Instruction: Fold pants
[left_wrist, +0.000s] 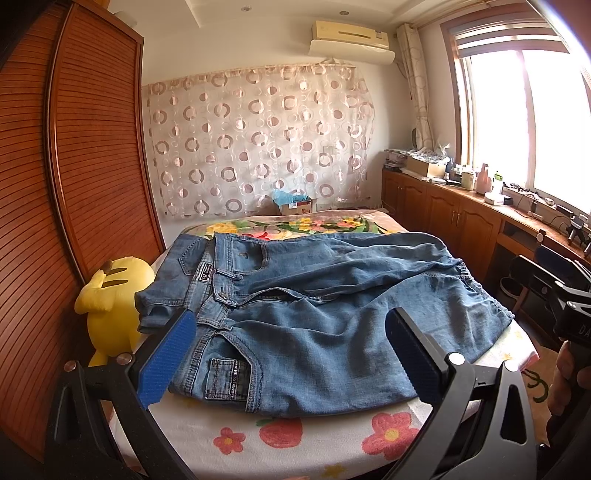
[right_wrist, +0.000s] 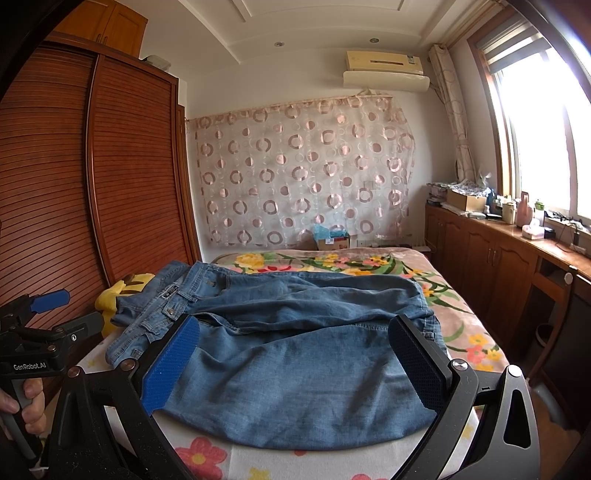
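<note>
Blue jeans (left_wrist: 351, 280) lie spread on the bed, waistband to the left, legs running right and doubled over themselves in loose folds. My left gripper (left_wrist: 291, 321) hovers open over the waistband and pocket end, blue pads wide apart, nothing between them. My right gripper (right_wrist: 293, 325) is also open, low over the leg end of the jeans (right_wrist: 295, 376). In the right wrist view the left gripper (right_wrist: 66, 314) appears at the far left with a hand (right_wrist: 31, 402) on its handle. Part of the right gripper's body shows at the left wrist view's right edge.
The bed (left_wrist: 295, 439) has a floral sheet. A yellow plush toy (left_wrist: 110, 306) sits at its left edge against a slatted wooden wardrobe (left_wrist: 92, 147). Low wooden cabinets (left_wrist: 461, 218) with clutter run under the window on the right. A cardboard box (left_wrist: 295, 205) stands behind the bed.
</note>
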